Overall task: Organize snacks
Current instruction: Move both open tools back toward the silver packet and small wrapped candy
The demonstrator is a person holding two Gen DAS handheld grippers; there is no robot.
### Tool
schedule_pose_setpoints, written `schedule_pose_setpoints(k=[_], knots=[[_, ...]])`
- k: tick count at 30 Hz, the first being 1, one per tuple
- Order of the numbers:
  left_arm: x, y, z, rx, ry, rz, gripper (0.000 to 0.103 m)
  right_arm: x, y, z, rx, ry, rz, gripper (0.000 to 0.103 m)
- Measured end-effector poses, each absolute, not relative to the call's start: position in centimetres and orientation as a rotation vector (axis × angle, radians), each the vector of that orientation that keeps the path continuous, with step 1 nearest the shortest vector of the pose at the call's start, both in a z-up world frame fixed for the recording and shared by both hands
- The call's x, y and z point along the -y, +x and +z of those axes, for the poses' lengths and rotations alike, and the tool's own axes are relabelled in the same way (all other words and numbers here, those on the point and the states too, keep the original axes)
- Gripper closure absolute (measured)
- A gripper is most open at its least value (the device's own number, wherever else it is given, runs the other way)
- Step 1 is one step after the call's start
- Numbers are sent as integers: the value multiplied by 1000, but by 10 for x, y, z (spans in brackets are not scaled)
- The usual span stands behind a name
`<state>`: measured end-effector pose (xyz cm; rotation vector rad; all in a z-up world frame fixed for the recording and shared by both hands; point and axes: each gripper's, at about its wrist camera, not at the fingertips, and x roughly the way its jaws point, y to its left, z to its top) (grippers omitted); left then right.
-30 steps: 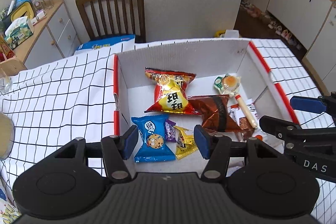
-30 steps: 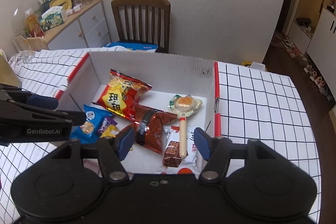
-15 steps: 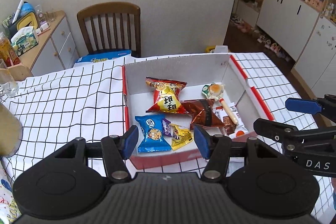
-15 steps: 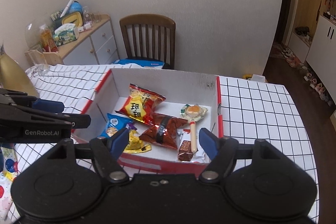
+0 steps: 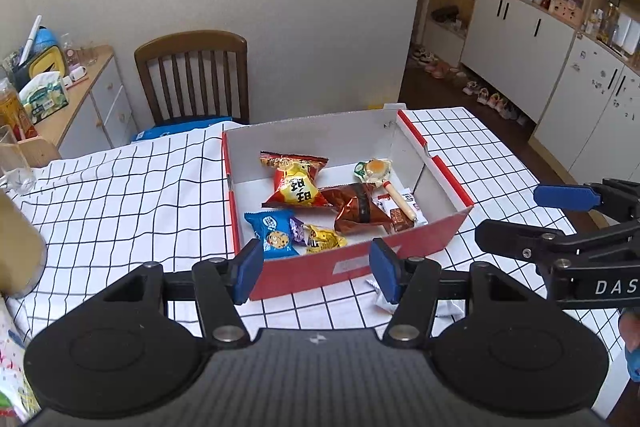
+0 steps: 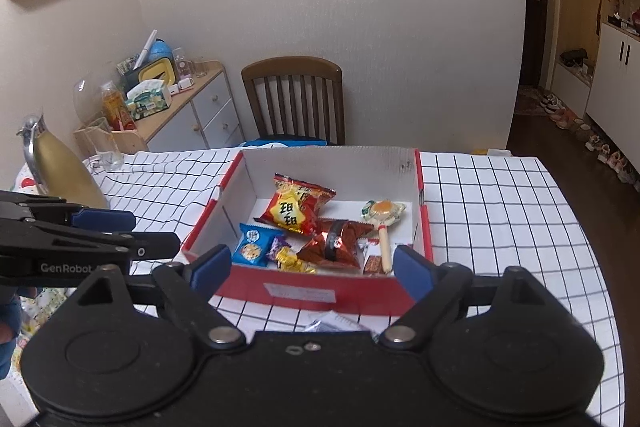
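Two empty grippers: left gripper [image 5: 316,269] half-open, right gripper [image 6: 312,269] opening.

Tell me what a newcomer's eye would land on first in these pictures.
The red-and-white cardboard box in the middle of the black-grid white tablecloth draws the eye, with a shiny red-and-yellow snack bag at its centre. A blue cookie packet lies in its near left corner, and a lollipop with an orange centre towards the right. In front, the left gripper and the opening right gripper both hover empty.
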<state>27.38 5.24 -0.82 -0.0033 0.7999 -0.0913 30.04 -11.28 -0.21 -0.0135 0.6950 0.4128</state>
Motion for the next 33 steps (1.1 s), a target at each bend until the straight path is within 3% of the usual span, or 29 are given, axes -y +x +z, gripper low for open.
schedule_pose_setpoints(k=[10,12,13,26,33], knots=[[-53,238,-14,-785,-50,-104,45,125,261,-5,-662,22,445,2],[-53,231,-17,-776,-57,-102,30,126,255,-8,-656,24,450,1],[-53,227,-17,-766,-60,-100,27,126,251,-10,-654,26,454,0],[-48,194,-42,-756,-31,-105,26,128,214,-41,-673,-7,463,0],[-46,188,-67,-785,-23,-81,19,136,212,-64,-721,-31,449,0]])
